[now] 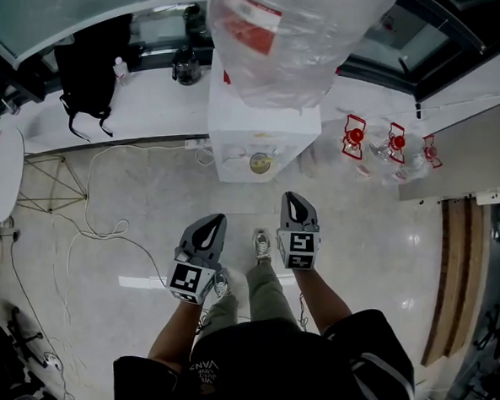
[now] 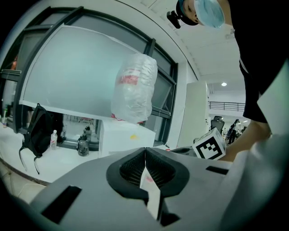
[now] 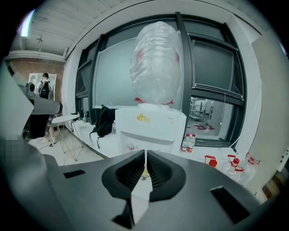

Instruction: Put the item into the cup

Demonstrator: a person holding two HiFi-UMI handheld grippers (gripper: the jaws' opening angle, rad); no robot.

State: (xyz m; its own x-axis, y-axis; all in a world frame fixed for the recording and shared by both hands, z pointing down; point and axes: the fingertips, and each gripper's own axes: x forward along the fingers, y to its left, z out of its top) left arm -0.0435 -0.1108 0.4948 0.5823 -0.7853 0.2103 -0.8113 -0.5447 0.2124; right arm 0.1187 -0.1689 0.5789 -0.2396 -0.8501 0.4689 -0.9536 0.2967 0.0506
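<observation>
We log the right gripper (image 3: pixel 145 154) with jaws together, empty. Ahead stands a white water dispenser (image 3: pixel 151 128) under a plastic-wrapped bottle (image 3: pixel 156 63), a black backpack (image 3: pixel 104 122) to its left.

floor (image 1: pixel 151 243): glossy tiles, crossed by cables (image 1: pixel 91 221) | ledge (image 1: pixel 151 108): white, set under dark-framed windows (image 3: pixel 207 67) | backpack (image 1: pixel 90 65): black, laid on ledge | round table (image 1: pixel 3 172): white

Even indoor light; edges perhaps fisheye-warped, dark

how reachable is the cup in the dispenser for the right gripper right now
Probably yes: nothing stands between the right gripper and the cup in the dispenser, though its jaws are shut.
</observation>
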